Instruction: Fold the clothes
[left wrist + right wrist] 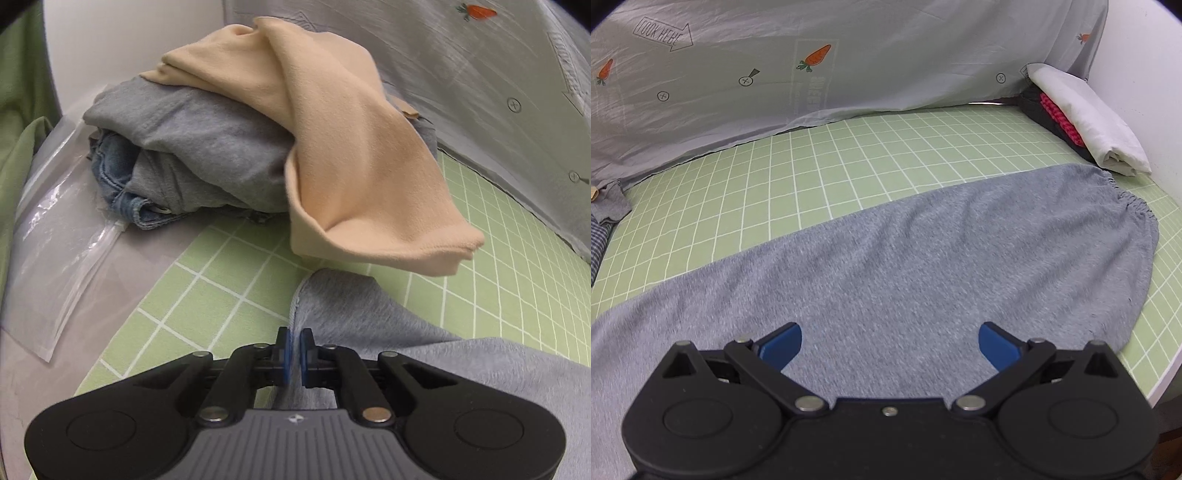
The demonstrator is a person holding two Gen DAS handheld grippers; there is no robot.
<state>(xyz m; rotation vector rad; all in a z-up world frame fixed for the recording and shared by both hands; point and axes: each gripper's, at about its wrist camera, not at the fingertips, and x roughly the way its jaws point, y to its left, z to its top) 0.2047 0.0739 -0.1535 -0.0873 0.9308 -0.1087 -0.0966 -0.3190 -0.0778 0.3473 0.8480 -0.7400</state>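
A grey knit garment lies spread flat on the green grid mat, its elastic waistband at the far right. My right gripper hovers just over its near part, open, with nothing between the blue pads. In the left wrist view my left gripper is shut on the edge of the same grey garment, which is lifted slightly off the mat there.
A pile of clothes lies ahead of the left gripper: a peach garment draped over a grey one and jeans. A clear plastic bag lies left. A carrot-print sheet hangs behind. Folded white cloth rests far right.
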